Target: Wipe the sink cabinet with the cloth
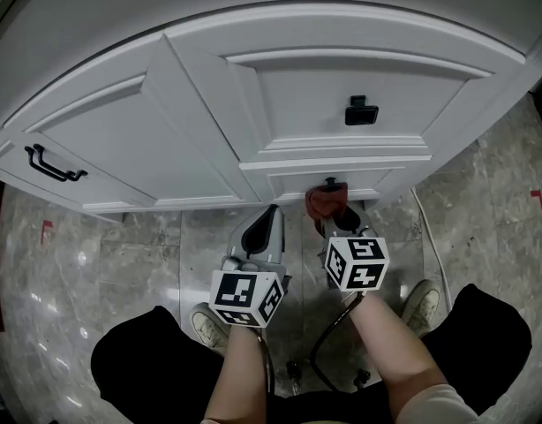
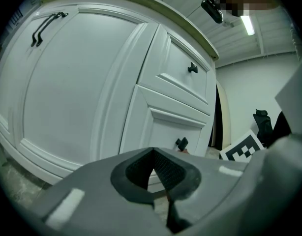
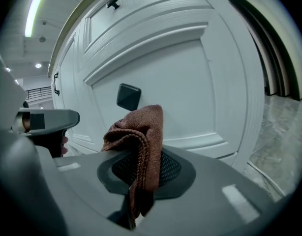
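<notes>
**Cloth pinched in front of the lower drawer**

The right gripper (image 3: 139,167) pinches the rust-brown cloth (image 3: 142,128) between its jaws. The cloth's folded top sticks out ahead of them, close to the white sink cabinet (image 1: 342,73) and just by a black knob (image 3: 128,96). To its left, the left gripper (image 2: 153,156) has its jaws pressed together on nothing.

floor (image 1: 121,263): grey marble tile | on it: sink cabinet (image 1: 191,122), shoes (image 1: 419,303), white cable (image 1: 430,237)
</notes>
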Tool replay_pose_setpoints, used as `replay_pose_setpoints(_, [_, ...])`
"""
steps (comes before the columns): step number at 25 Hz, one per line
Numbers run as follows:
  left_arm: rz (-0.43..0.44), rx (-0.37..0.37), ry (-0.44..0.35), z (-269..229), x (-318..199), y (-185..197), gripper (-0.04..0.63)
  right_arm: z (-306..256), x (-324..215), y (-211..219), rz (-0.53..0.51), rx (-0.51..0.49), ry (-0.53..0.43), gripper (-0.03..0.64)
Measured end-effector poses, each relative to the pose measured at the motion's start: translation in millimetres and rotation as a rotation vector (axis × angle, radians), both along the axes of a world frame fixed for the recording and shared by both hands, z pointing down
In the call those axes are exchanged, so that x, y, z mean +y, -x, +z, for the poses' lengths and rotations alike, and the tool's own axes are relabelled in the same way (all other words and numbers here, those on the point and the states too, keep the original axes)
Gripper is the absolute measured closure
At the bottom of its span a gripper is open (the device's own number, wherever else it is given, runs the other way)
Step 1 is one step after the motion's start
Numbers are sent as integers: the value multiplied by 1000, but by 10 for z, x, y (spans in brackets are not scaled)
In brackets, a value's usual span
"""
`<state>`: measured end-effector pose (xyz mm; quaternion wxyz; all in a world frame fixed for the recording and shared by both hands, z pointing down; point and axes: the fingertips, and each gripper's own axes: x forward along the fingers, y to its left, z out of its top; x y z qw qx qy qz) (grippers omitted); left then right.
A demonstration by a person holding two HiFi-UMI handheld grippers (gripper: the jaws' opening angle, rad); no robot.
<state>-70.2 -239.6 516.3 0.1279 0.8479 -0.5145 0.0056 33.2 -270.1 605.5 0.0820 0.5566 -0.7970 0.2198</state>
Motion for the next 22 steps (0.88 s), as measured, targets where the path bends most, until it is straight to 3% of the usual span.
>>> replay_pose_setpoints(13, [27, 10, -3, -26, -101, -476, 595, 7, 15, -975, 128, 40, 41, 531])
replay_pose_setpoints(19, [90, -64, -2, 11, -27, -728, 595, 46, 66, -1234, 238, -43, 150, 534])
replay_pose_setpoints(22, [106, -55, -7, -60, 32, -740, 595, 16, 131, -1308, 280, -37, 155, 535])
